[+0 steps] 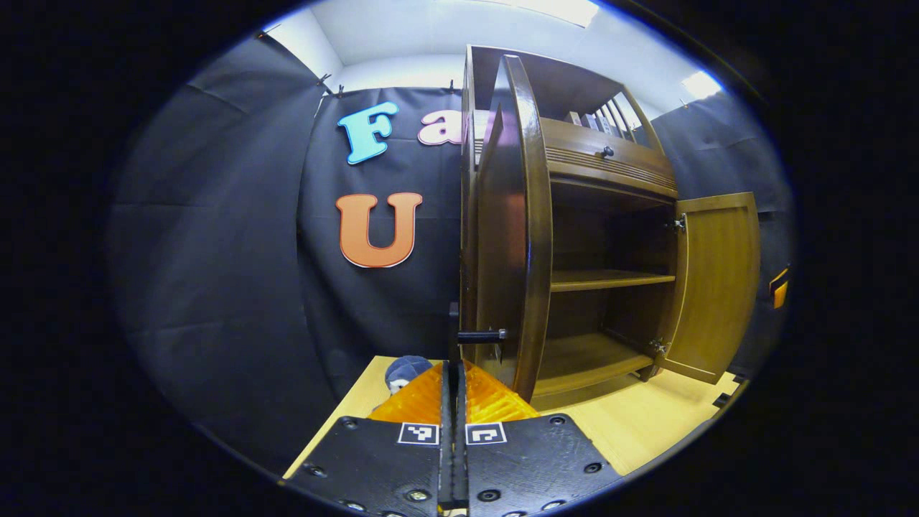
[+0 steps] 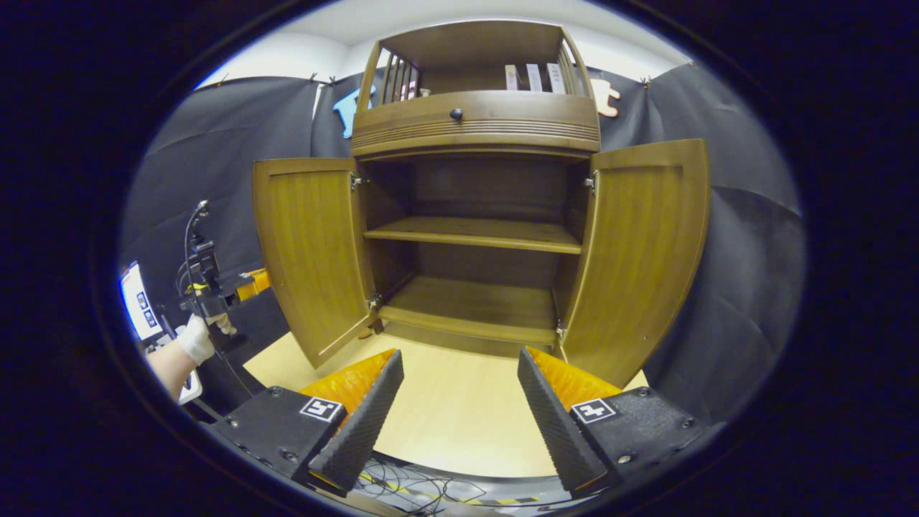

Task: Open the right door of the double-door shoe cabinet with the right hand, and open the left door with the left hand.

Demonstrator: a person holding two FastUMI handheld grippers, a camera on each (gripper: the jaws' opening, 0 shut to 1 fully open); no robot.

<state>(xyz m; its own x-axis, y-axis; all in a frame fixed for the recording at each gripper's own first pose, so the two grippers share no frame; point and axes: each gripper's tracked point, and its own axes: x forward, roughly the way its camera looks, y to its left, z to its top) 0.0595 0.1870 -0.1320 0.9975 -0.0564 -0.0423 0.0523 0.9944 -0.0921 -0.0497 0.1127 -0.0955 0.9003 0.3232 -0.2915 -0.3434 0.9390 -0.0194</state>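
Here, no readable labels; left gripper (image 1: pixel 452 373) closed near the left door (image 1: pixel 511 237) handle (image 1: pixel 482 335), right gripper (image 2: pixel 459 391) agape.

The left door (image 1: pixel 511 237) of the shoe cabinet (image 2: pixel 475 115) stood edge-on in the left gripper view and hid the cabinet's left interior behind it. A small rounded grey-blue thing (image 1: pixel 403 371) at the foot of that door was half covered by the left gripper (image 1: pixel 453 409); what it was could not be told. Whether the gripper's fingers touched the door's handle (image 1: pixel 482 335) was unclear. In the right gripper view, left of the cabinet, a gloved hand (image 2: pixel 198 337) held a device too small to make out, its forearm cut off at the edge. The upright items (image 2: pixel 533 77) on the cabinet's top shelf were too small to identify.
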